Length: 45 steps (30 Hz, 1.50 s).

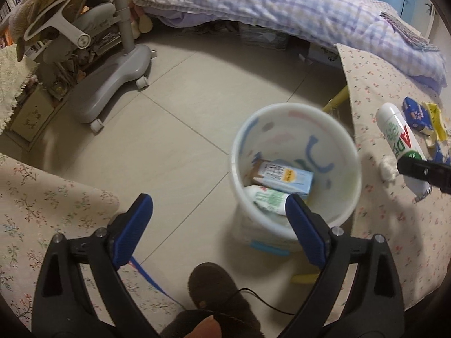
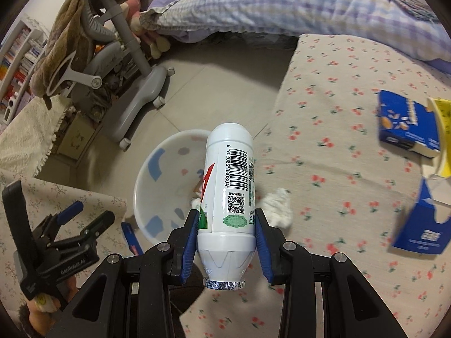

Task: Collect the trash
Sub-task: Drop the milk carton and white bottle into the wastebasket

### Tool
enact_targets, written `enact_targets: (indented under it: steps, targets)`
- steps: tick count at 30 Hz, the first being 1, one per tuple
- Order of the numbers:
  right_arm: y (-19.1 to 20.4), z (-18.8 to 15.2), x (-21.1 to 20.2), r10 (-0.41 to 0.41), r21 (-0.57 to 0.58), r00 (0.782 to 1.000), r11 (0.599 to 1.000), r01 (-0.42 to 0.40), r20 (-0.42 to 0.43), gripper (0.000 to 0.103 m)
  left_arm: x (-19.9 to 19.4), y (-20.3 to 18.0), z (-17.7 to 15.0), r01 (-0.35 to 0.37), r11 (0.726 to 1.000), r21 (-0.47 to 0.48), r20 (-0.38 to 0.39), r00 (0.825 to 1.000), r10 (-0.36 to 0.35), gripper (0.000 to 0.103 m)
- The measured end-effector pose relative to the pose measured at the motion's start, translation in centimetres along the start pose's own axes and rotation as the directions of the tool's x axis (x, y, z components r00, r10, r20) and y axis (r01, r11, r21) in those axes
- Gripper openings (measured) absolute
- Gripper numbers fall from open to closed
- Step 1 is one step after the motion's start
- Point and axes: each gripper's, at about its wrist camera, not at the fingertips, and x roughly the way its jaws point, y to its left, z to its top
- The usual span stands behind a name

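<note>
A white trash bin point(image 1: 296, 112) with pastel marks stands on the floor beside the table; it also shows in the right wrist view point(image 2: 146, 180). Inside lie a light blue carton point(image 1: 284, 178) and a white bottle point(image 1: 267, 198). My right gripper point(image 2: 225, 225) is shut on a white drink bottle point(image 2: 228, 174) with a barcode, held near the table's left edge, close to the bin; the bottle shows in the left wrist view point(image 1: 400, 140). My left gripper point(image 1: 218, 208) is open and empty above the floor beside the bin.
On the flowered tablecloth point(image 2: 338, 129) lie a crumpled tissue point(image 2: 277, 207), a blue box point(image 2: 406, 124), a yellow wrapper point(image 2: 444, 138) and a torn blue carton point(image 2: 422, 225). A grey chair base point(image 1: 112, 84) and a bed with checked bedding point(image 1: 282, 5) stand behind.
</note>
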Motion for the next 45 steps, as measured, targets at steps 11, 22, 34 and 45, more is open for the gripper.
enact_targets:
  steps: [11,22,34,45]
  targets:
    - [1.2,1.2,2.5,0.061,0.027,0.998,0.998,-0.061,0.009,0.062,0.1,1.0,0.2,0.004,1.0,-0.005,-0.001,1.0,-0.004,0.096]
    - [-0.2,0.9,-0.2,0.001,0.028,0.999,1.0,-0.002,0.048,0.074,-0.2,0.3,0.0,0.016,1.0,0.013,-0.001,1.0,-0.016,0.096]
    - [-6.8,-1.0,-6.9,-0.129,0.062,0.986,0.99,0.123,0.107,0.077,-0.8,-2.5,0.3,0.057,0.997,0.05,-0.013,0.998,-0.057,0.096]
    - [-15.9,-2.7,-12.3,-0.254,0.22,0.957,0.95,0.221,0.137,0.079,-1.6,-9.2,1.4,0.112,0.985,0.133,-0.033,0.994,-0.109,0.096]
